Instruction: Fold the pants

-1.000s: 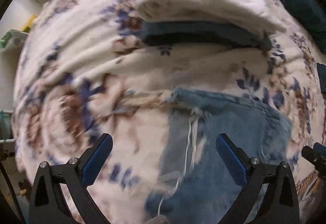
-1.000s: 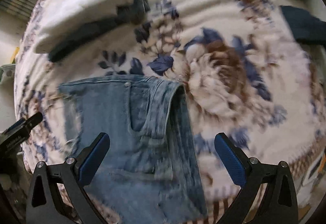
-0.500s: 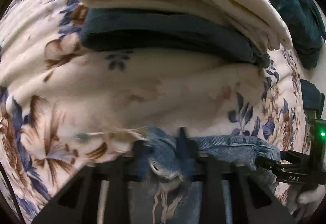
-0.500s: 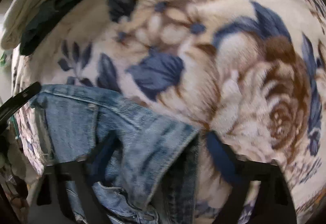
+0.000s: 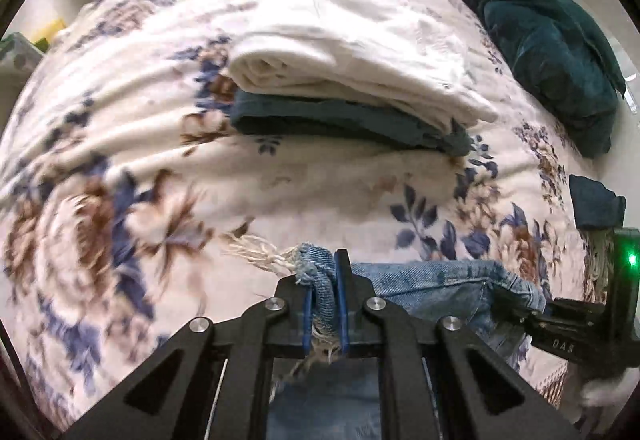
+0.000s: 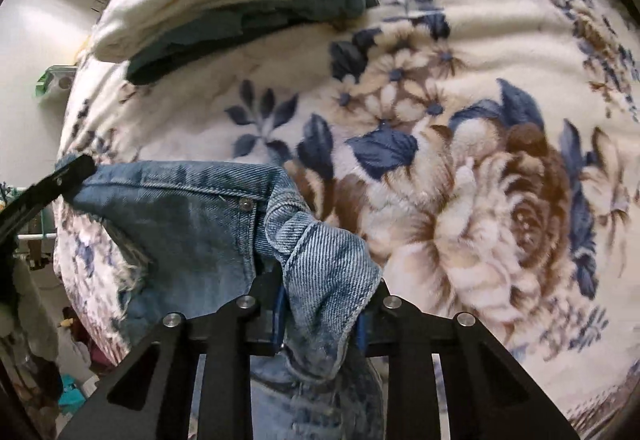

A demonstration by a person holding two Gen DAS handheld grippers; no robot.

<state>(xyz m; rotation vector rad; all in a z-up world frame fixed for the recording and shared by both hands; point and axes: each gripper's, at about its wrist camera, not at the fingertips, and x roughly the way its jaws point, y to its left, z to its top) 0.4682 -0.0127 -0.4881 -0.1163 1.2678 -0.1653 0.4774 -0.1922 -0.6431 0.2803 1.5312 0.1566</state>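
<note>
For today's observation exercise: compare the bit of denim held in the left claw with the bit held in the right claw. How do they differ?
The left claw pinches a narrow bunched edge of the jeans with frayed pale threads trailing out; the right claw holds a broader folded flap with a clean stitched hem. The left claw's pads sit nearly together; the right claw's stand wider apart around thicker cloth. Both are shut on the same jeans.

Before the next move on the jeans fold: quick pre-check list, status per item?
1. Left gripper shut on the jeans at the frayed corner: ok.
2. Right gripper shut on the jeans' other corner, denim bunched between the fingers: ok.
3. How deeply the fabric sits in each grip: cannot tell.
4. Edge between the two grippers taut and straight: not ok, it sags and wrinkles.
5. Folded stack, white towel on dark garment, lies apart from the jeans on the floral blanket: ok.
</note>
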